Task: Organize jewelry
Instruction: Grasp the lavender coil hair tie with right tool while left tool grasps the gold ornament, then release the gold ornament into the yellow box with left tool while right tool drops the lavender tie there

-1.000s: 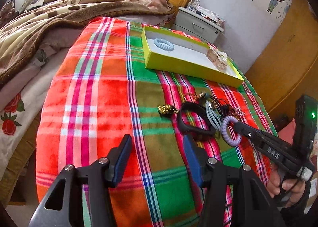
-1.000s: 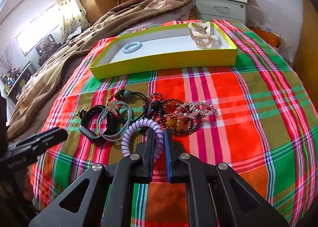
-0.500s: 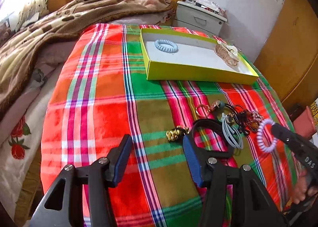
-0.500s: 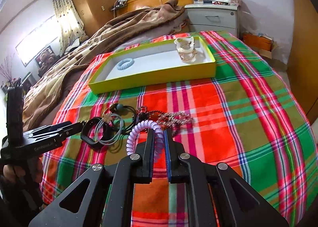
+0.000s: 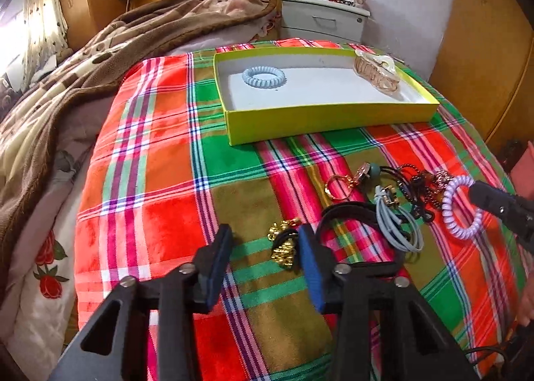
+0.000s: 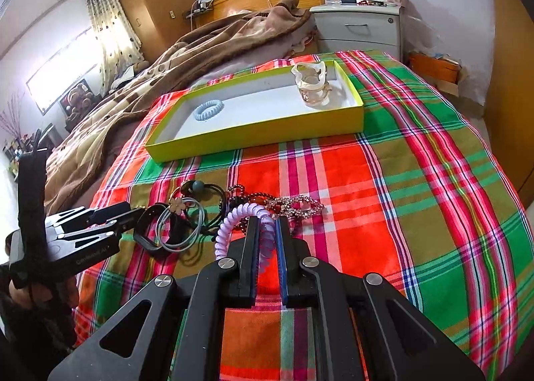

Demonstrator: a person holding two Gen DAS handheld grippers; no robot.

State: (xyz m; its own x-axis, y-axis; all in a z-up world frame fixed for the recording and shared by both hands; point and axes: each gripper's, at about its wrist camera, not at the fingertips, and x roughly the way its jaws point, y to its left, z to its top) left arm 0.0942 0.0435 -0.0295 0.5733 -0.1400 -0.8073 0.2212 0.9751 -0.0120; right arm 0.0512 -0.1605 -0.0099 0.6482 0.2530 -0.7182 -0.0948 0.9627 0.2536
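Observation:
A yellow-green tray [image 5: 320, 120] [image 6: 253, 139] on the plaid blanket holds a blue spiral hair tie [image 5: 263, 76] [image 6: 207, 109] and a clear hair claw [image 5: 377, 75] [image 6: 313, 87]. My right gripper [image 6: 267, 224] is shut on a purple spiral hair tie [image 6: 233, 224] [image 5: 462, 207], held just above a jewelry pile [image 6: 207, 210] [image 5: 393, 194]. My left gripper [image 5: 263, 247] is open, its fingers either side of a gold trinket [image 5: 283, 245], next to a black band [image 5: 347, 214].
A brown blanket [image 5: 100, 57] is heaped on the bed's left. A white nightstand [image 6: 360, 27] stands behind the tray. Wooden wardrobe panels [image 5: 484, 57] rise at the right. The plaid blanket [image 6: 417, 197] drops off at the near and right edges.
My left gripper has moved forward, so the gold trinket now lies between its fingers. My right gripper has lifted the purple hair tie off the pile and drawn back.

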